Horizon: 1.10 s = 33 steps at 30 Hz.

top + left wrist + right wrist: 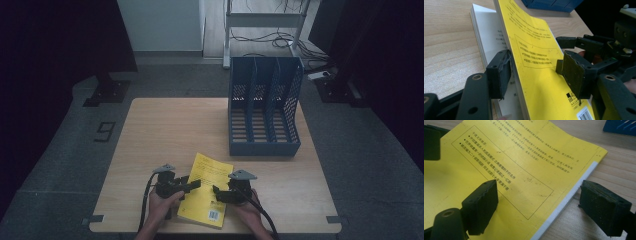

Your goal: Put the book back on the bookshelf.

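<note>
A yellow paperback book (211,172) lies near the table's front edge, between my two grippers. My left gripper (192,184) is at the book's left edge. In the left gripper view its jaws (536,67) straddle the raised cover and upper pages of the book (531,37). One pad (499,72) is tucked under them against the white pages, and the other hovers above the cover. My right gripper (216,192) stands open at the book's right side. In its own view the right gripper (541,200) has one pad over the yellow cover (511,150) and the other over bare wood.
A blue three-slot file rack (264,107) stands on the wooden table (165,130) at the back right, open side facing me. Its corner shows in both gripper views (551,5) (621,127). The right gripper (589,45) is close across the book.
</note>
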Motion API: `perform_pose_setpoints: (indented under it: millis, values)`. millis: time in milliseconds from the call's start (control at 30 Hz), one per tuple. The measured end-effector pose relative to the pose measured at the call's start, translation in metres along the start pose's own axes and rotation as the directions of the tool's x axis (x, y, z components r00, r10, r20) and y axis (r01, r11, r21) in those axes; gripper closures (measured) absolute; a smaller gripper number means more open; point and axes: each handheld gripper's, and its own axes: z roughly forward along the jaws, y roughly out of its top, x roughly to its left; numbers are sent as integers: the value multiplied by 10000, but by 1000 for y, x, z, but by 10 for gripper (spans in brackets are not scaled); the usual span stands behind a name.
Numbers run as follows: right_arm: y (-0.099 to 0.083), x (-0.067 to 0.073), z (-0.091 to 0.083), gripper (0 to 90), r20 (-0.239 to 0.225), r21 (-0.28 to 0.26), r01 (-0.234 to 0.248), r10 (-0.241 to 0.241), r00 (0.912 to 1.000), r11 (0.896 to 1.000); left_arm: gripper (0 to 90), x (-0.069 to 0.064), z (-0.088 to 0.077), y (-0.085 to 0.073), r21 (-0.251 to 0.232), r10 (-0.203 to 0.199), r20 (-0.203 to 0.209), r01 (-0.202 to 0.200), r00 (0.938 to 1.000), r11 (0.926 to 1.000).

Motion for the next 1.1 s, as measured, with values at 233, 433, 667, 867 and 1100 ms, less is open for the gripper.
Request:
perform_pose_setpoints:
  millis: [233, 433, 667, 867, 1100]
  values:
    - [0, 0, 0, 147, -7, -3, -5, 5, 10000, 10000, 403, -3, 12, 1, 514, 519, -321, -502, 9981, 9974]
    - [0, 0, 0, 148, -19, -4, 0, 0, 10000, 10000, 477, -11, 15, 2, 731, 1500, -1302, -1413, 9801, 9873]
    - [0, 0, 0, 147, -40, 0, -3, 3, 10000, 10000, 585, -12, 14, 1, 637, 1561, -1451, -1483, 9770, 9869]
    - [0, 0, 0, 148, -36, -12, -6, 6, 10000, 10000, 620, -13, 13, 4, 570, 1440, -1156, -1381, 9828, 9888]
    - [0, 0, 0, 148, -33, -15, -8, 7, 10000, 10000, 615, -13, 16, 4, 671, 1440, -1265, -1364, 9815, 9884]
